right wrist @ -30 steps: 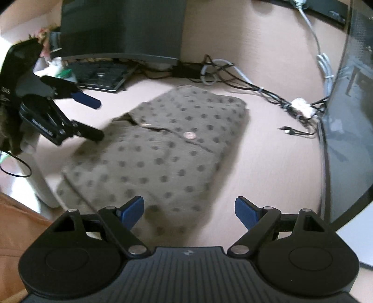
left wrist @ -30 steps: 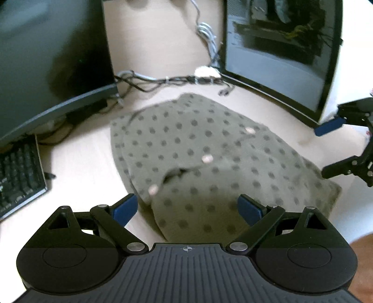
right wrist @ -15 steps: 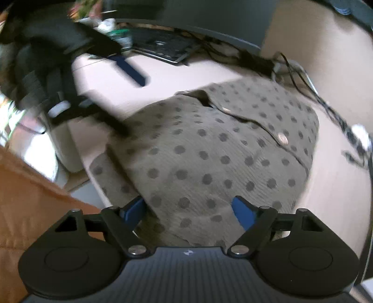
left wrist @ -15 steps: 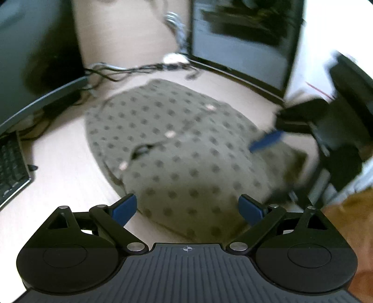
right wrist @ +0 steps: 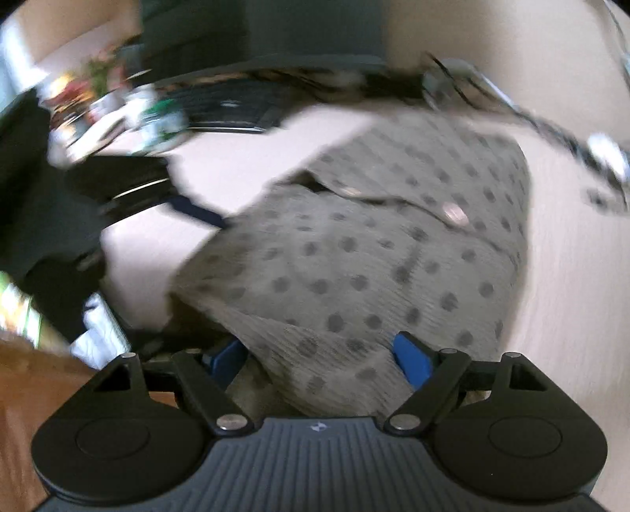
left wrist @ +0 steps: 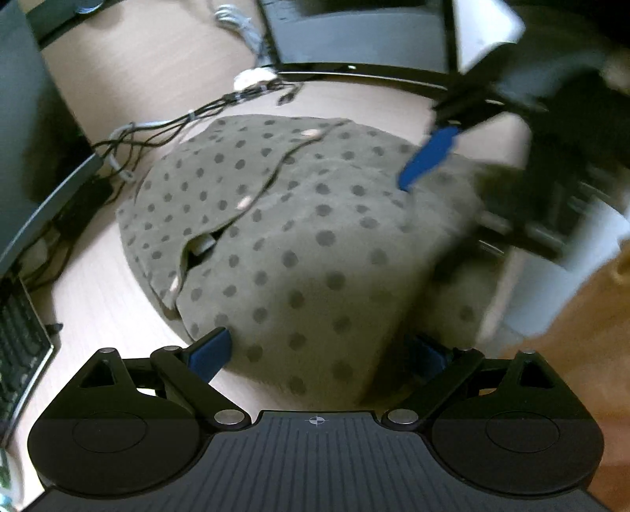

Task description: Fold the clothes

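An olive polka-dot button shirt (left wrist: 299,220) lies folded on the beige desk; it also shows in the right wrist view (right wrist: 386,252). My left gripper (left wrist: 319,354) is open, its blue fingers on either side of the shirt's near edge, which hangs over the desk front. My right gripper (right wrist: 321,360) is open too, its jaws straddling the shirt's other near corner. The right gripper's blue finger (left wrist: 429,157) shows above the shirt's right side in the left wrist view. The left gripper (right wrist: 197,210) appears at the shirt's left edge in the right wrist view.
A monitor (left wrist: 23,130) and keyboard (left wrist: 19,346) stand at the left. A dark PC case (left wrist: 362,35) stands behind, with a bundle of cables (left wrist: 189,118) along the desk's back. The wooden floor (left wrist: 571,315) shows beyond the desk edge at the right.
Both grippers have moved in toward the shirt's near edge, and the cloth now lies between their open fingers. The right gripper has swung closer to the left one.
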The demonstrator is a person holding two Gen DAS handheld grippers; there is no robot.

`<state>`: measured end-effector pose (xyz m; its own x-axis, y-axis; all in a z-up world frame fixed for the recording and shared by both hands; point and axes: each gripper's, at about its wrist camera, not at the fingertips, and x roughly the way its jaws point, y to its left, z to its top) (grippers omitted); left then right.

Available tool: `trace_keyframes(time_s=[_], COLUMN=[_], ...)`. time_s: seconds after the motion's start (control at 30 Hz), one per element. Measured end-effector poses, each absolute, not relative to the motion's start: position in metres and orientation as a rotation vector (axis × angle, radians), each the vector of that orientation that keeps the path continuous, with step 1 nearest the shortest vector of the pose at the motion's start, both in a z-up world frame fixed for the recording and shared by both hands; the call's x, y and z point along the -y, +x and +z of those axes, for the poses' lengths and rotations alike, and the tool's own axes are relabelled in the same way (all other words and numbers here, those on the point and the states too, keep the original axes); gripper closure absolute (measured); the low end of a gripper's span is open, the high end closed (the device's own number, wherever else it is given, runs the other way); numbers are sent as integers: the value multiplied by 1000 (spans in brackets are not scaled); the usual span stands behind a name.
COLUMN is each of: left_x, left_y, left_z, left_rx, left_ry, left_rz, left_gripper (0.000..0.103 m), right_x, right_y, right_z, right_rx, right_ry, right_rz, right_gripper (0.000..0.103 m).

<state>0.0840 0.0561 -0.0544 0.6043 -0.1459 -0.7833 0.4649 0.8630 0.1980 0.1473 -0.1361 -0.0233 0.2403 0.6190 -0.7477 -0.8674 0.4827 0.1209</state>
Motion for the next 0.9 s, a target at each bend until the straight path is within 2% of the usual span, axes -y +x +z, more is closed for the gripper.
trace_keyframes(time_s=[0.1,0.33,0.63,0.9], left_x=[-69,-86,-81,-63], left_y=[99,112,70,65], left_z=[-53,-47,-22,-53], left_rx=[-883,-920,-872,-895], left_ry=[302,149,262,418], left_rz=[-345,-357,-515,-432], left_gripper=[5,6,5,5], right_x=[137,127,127,127], right_y=[127,117,151,173], right_z=[-20,-36,-36,-36], right_rx=[-743,-729,-869,-963], right_ry=[-444,-583,-420,-305], right_rz=[1094,1060,1009,960], right_gripper=[16,16,16,16])
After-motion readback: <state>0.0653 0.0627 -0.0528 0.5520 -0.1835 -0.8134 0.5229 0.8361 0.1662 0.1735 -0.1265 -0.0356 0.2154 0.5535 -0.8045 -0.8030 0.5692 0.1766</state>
